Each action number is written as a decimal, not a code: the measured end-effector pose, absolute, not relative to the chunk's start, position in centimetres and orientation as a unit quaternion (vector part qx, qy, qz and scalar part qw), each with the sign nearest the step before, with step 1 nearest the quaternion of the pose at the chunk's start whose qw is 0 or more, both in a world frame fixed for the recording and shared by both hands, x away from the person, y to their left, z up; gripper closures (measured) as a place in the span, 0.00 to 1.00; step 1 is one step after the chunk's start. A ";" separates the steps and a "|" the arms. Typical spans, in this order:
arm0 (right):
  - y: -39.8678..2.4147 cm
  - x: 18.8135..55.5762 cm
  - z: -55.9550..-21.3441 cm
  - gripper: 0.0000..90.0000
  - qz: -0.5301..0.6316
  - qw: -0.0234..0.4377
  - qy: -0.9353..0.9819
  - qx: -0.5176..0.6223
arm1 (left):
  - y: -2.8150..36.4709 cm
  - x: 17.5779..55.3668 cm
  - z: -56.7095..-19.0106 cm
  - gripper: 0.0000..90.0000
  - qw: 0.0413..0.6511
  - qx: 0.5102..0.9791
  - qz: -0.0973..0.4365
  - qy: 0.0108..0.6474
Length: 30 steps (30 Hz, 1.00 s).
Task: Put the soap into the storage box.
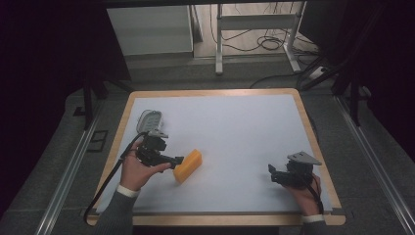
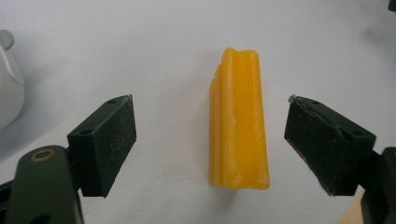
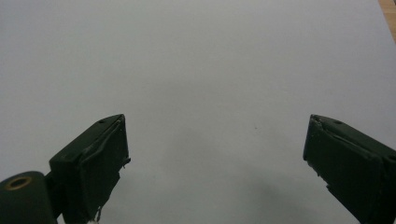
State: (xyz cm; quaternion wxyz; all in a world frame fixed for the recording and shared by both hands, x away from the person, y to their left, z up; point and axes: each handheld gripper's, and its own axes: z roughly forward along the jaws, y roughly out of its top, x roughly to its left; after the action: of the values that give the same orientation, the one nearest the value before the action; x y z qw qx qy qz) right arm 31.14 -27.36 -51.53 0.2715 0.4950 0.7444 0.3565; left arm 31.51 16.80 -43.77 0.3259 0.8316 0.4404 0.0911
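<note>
A yellow ridged block (image 1: 188, 166) lies on the white table sheet (image 1: 235, 132), left of centre. My left gripper (image 1: 177, 159) sits just to its left, pointing at it. In the left gripper view the block (image 2: 239, 126) lies lengthwise on the sheet between the wide-apart jaws of the left gripper (image 2: 208, 100), and neither pad touches it. At the sheet's front right, my right gripper (image 1: 271, 171) rests in the person's hand. Its jaws stand open over bare sheet in the right gripper view (image 3: 215, 119), with nothing between them.
A rounded white-grey object (image 1: 149, 119) lies at the sheet's left edge behind the left hand, and its curved side (image 2: 7, 88) also shows in the left gripper view. The wooden table rim (image 1: 313, 142) frames the sheet. Cables and a metal stand are on the floor beyond.
</note>
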 end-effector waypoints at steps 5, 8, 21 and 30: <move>-27.4 31.2 -51.5 0.07 0.357 0.272 0.744 0.494 | 15.7 31.9 -44.1 0.19 0.316 0.838 0.085 0.436; -27.4 31.2 -51.5 0.07 0.356 0.272 0.744 0.495 | 15.1 32.2 -44.6 0.19 0.310 0.842 0.079 0.435; -27.4 31.2 -51.6 0.07 0.355 0.271 0.747 0.493 | 13.0 33.2 -46.1 0.19 0.285 0.855 0.061 0.429; -27.4 31.2 -51.7 0.07 0.353 0.270 0.747 0.494 | 12.2 33.7 -47.5 0.20 0.267 0.863 0.056 0.426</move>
State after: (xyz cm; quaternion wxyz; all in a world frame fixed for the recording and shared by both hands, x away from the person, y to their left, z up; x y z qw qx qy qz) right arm 31.22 -27.43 -51.74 0.2704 0.4939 0.7473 0.3527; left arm 33.65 12.18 -47.53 0.2665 0.8627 0.4261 0.0563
